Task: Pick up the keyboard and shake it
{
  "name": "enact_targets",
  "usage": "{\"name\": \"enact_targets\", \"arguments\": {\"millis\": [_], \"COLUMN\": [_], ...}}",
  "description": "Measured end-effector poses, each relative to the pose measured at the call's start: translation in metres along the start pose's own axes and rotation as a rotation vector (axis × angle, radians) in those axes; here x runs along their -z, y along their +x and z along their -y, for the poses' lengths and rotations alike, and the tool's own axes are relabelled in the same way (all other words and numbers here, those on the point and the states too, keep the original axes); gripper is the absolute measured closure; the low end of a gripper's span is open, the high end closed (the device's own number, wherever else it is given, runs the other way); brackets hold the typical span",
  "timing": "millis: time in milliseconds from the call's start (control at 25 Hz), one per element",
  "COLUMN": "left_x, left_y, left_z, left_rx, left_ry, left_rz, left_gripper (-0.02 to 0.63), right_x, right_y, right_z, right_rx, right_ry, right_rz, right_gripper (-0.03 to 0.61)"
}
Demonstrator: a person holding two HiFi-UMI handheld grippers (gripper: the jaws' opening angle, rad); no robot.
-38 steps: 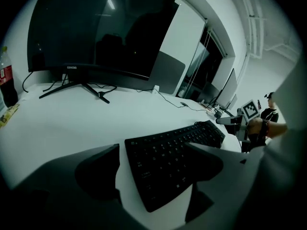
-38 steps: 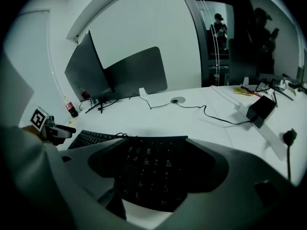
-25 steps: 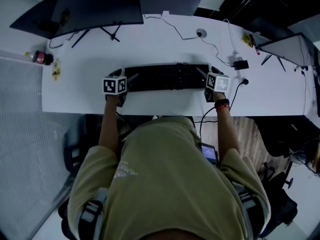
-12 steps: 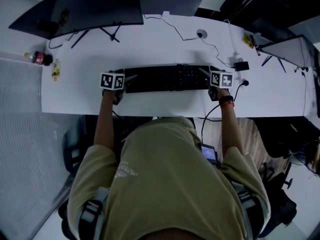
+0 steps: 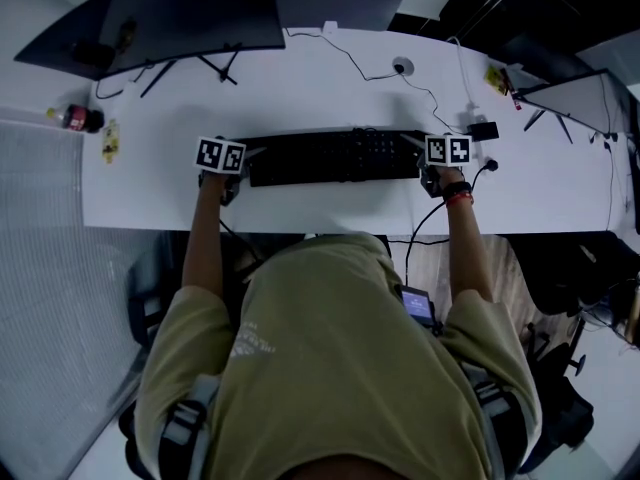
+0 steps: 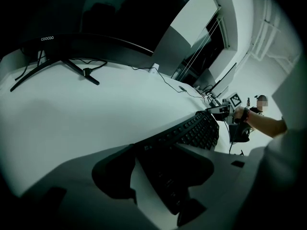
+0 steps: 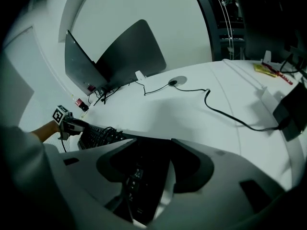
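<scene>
At the far left a bottle point(image 5: 75, 117) is sitting on the white surface point(image 5: 300, 83). I am holding the left gripper point(image 5: 243, 156) at the left end of the black keyboard point(image 5: 335, 155). Its fingers point(image 6: 112, 174) are closing around that end from about half open, with a sliver of surface showing beside one. The keyboard is lying flat in front of the monitor point(image 5: 195, 13). The right gripper point(image 5: 420, 149) is doing likewise, its fingers point(image 7: 192, 169) closing around the right end.
</scene>
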State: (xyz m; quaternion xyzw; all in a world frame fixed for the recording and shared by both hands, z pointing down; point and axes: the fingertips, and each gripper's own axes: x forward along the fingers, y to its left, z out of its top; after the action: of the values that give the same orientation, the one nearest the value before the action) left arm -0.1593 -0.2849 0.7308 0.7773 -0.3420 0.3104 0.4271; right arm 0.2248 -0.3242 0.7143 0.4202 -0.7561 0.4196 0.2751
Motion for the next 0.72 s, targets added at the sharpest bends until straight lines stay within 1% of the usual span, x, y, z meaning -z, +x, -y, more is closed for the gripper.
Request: {"name": "enact_targets", "arguments": {"millis": [120,320,520,720], "left_x": [0.0,0.002,0.001,0.0], "left_y": [0.0,0.001,-0.002,-0.009], "left_z": [-0.002,-0.003,-0.001,0.002], "left_rx": [0.007,-0.029,-0.069,-0.098], "left_ry": [-0.005,-0.015,-0.009,0.003], "left_rz": [-0.005,-0.026,-0.033,-0.015], "left_gripper": [0.373,0.387,0.388,0.39], "right_x": [0.001,0.0,-0.004,-0.007], "right_y": [0.001,-0.001,-0.006,-0.012], "right_z": [0.001,0.0,-0.003,-0.007], "right_rx": [0.003,0.031,0.047,0.056], "right_ry": [0.017,0.021,0.019,0.003], "right_rz": [-0.027,-0.039,-0.017,0.014], "right_gripper": [0.354,0.357,0.362,0.362]}}
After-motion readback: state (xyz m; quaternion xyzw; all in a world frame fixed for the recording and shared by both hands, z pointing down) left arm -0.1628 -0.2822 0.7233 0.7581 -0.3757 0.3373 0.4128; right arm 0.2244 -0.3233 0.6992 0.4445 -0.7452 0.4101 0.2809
